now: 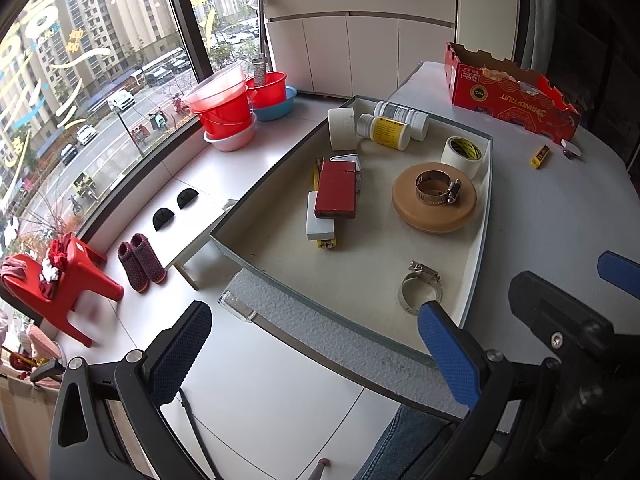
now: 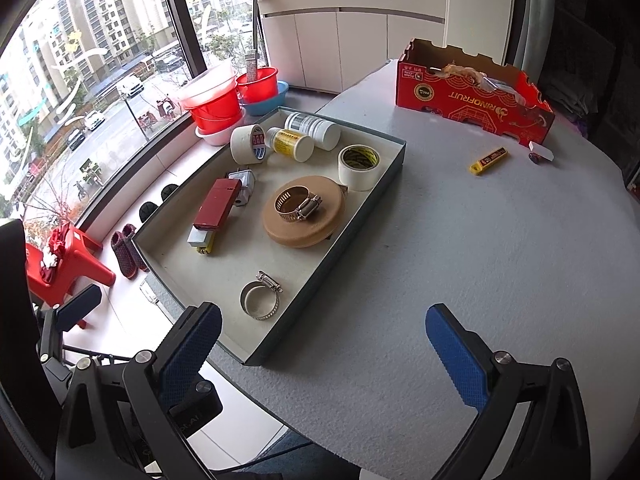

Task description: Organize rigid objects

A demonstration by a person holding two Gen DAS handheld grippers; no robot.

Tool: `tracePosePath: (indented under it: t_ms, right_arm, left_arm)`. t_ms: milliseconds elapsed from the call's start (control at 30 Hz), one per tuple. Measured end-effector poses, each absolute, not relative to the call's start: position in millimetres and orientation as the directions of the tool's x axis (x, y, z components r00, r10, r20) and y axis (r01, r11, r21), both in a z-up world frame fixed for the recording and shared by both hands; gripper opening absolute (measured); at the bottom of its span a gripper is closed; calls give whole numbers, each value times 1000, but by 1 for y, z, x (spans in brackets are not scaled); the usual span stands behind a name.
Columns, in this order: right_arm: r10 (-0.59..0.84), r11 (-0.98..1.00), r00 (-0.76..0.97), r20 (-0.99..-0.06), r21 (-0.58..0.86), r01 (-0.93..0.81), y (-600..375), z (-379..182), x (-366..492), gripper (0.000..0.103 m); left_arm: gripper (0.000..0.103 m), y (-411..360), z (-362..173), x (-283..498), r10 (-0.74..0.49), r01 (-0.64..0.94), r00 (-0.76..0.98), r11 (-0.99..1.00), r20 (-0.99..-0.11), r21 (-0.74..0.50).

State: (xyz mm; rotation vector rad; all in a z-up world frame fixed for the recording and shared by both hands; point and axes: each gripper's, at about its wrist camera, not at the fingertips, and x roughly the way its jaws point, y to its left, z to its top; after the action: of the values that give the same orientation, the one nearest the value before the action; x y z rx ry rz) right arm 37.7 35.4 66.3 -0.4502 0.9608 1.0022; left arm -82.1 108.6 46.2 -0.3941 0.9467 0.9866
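Observation:
A shallow grey tray on the white table holds two tape rolls, two white bottles, a red case on flat blocks, a tan disc with a hose clamp on it, and a loose hose clamp. A yellow cutter and a small white piece lie on the table outside the tray. My left gripper is open and empty at the tray's near edge. My right gripper is open and empty over the table, near the tray's near corner.
A red cardboard box stands at the table's far side. Left of the table, on the sill and floor, are stacked red basins, a red stool, slippers and a white cabinet by the window.

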Motion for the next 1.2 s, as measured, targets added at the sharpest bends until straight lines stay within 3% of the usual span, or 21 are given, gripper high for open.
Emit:
tracePosePath:
  t_ms: [1200]
  right_arm:
    - [497,461,218,-840,42,-887,42,73,23,103]
  left_arm:
    - [103,106,46,-85,521,-836,222,537,-824,114]
